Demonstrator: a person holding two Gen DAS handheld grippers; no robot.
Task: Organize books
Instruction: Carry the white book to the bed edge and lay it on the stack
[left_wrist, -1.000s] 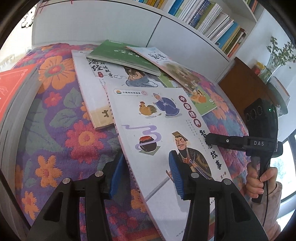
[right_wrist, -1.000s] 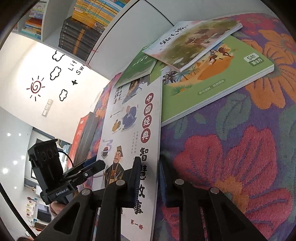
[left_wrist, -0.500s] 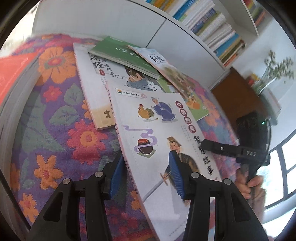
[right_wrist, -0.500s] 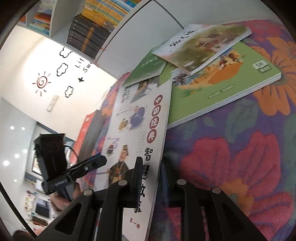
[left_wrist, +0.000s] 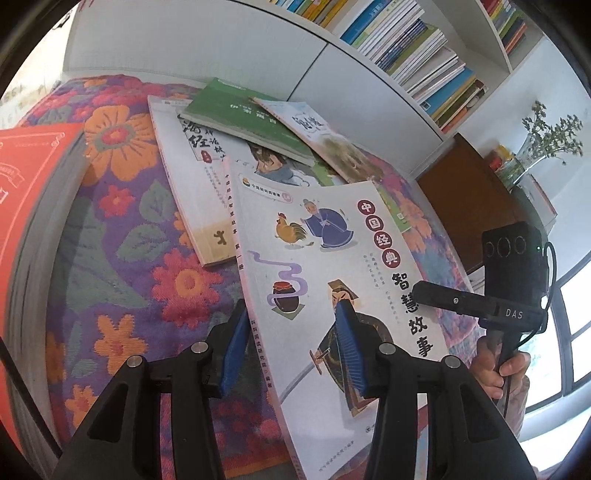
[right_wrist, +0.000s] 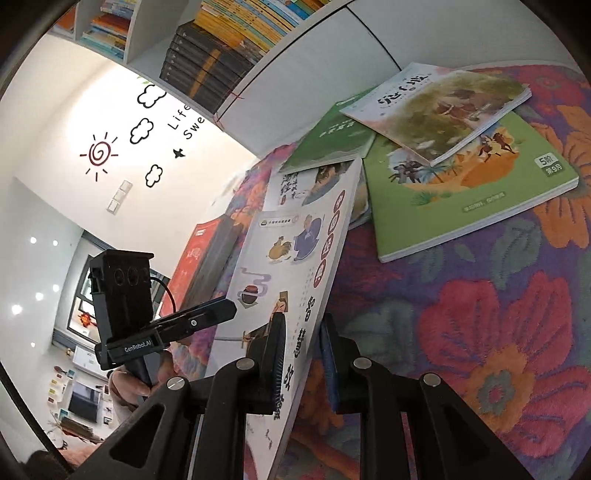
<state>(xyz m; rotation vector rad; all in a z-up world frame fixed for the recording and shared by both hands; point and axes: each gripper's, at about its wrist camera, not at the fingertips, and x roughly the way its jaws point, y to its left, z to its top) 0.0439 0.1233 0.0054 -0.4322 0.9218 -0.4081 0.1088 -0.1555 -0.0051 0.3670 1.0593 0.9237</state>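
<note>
A white picture book with a rooster and a robed man (left_wrist: 332, 266) is held tilted above the flowered cloth (left_wrist: 122, 266). My right gripper (right_wrist: 303, 362) is shut on its long right edge; the book (right_wrist: 280, 266) rises steeply there. My left gripper (left_wrist: 291, 354) straddles the book's spine edge, one pad under, one on the cover, jaws wide apart. Beneath lie a white book (left_wrist: 192, 177), a dark green book (left_wrist: 240, 114), a light green book (right_wrist: 469, 188) and a landscape-cover book (right_wrist: 439, 107).
A thick red book (left_wrist: 26, 221) lies at the left of the cloth. White cabinet doors (left_wrist: 229, 48) stand behind, with a packed bookshelf (left_wrist: 413, 48) above. A brown side table with a plant (left_wrist: 480, 192) stands at the right.
The right gripper has lifted the book's right edge, so the book tilts up off the pile. The left gripper has stayed open around the spine edge.
</note>
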